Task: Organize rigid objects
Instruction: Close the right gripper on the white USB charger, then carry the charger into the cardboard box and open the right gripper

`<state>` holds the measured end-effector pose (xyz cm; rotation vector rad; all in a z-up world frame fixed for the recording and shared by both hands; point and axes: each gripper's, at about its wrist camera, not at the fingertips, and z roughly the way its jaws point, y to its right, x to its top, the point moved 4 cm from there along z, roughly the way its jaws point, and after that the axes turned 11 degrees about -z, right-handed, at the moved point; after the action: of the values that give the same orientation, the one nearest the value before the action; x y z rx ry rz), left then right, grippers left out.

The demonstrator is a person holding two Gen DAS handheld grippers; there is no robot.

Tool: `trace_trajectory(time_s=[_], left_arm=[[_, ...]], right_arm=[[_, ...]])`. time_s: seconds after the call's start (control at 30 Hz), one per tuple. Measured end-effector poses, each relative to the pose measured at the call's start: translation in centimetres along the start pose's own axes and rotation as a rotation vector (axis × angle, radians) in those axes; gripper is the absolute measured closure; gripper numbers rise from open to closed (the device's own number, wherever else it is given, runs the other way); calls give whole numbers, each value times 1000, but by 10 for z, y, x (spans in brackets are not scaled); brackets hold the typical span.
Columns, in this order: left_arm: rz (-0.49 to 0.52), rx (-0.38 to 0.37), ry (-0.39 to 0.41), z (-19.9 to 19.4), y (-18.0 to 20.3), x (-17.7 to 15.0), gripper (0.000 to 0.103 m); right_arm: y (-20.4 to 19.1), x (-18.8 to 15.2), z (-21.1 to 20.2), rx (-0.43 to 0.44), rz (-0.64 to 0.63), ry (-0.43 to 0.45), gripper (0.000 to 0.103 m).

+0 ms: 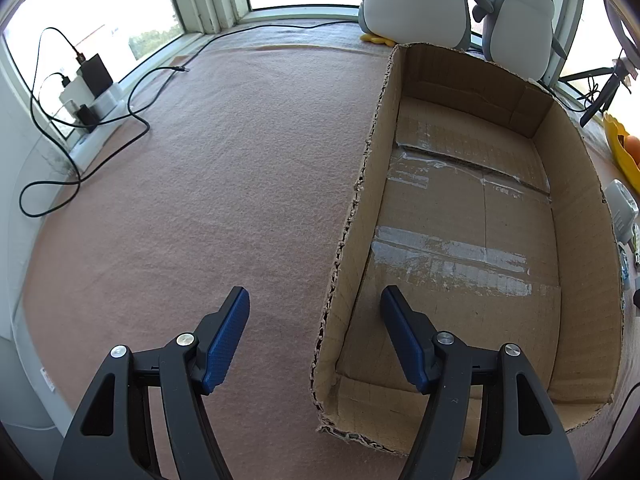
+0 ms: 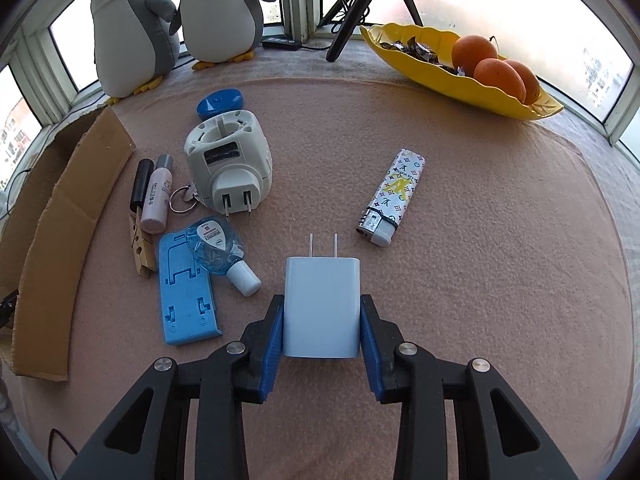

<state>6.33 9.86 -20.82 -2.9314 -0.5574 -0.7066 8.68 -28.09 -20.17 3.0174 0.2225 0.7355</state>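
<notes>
Pale blue-white and boxy, the wall charger (image 2: 321, 307) sits right between the right gripper (image 2: 322, 322) pads, its two prongs pointing away from the camera. Blue fingers (image 2: 273, 336) flank it on both sides and appear to press its flanks, so that reads as a pinch on the charger, which rests low over the pink felt cloth (image 2: 480, 280).

Off to the left of it lies the rest of the clutter: a blue phone stand (image 2: 185, 292) flat on the cloth, a small clear bottle (image 2: 222, 254) with a white cap lying partly over its upper corner, and a wooden clothespin (image 2: 141, 250) just beside. Above those, a pink tube (image 2: 157, 196) and a black tube (image 2: 140, 182) lie side by side, a key ring (image 2: 182, 199) next to them, then a white plug-in device (image 2: 230, 160) with a blue round lid (image 2: 220, 102) behind it. A patterned lighter (image 2: 392, 196) lies apart on the right. A yellow dish (image 2: 460, 80) with oranges (image 2: 500, 72) sits at the back by the window, and two plush penguins (image 2: 216, 8) stand on the left.

Over on the left wrist view, the left gripper (image 1: 316, 300) hangs with fingers (image 1: 226, 340) spread wide and nothing between them, straddling the near wall of the cardboard box (image 1: 348, 240). Its floor is bare cardboard with strips of tape. Black cables (image 1: 100, 140) trail across the cloth towards a charging block (image 1: 90, 84) on the sill.
</notes>
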Motion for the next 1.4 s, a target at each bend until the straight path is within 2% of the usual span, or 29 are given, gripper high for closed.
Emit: trace_trajectory(time_s=[0.13,0.3,0.63,0.8,1.0,1.4], left_arm=[[1,-1,0,0,0,0,35],[1,-2,2,1,1,1,35],[0,-4,3,1,0,1,35],[-2,-6,4,1,0,1,35],[-4,-9,5,1,0,1,35],[-3,-10,6,0,0,1,35]], right_arm=[[-9,6,-15,5,-23,37,71],[-30,20,-37,69,-50,84,71],[-113,51,-71,200,-215,164,71],[-158,51,-71,272,-289,159,71],[-202,48,-67,301,-388,153,71],[-243,47,-53,312,-476,129,71]])
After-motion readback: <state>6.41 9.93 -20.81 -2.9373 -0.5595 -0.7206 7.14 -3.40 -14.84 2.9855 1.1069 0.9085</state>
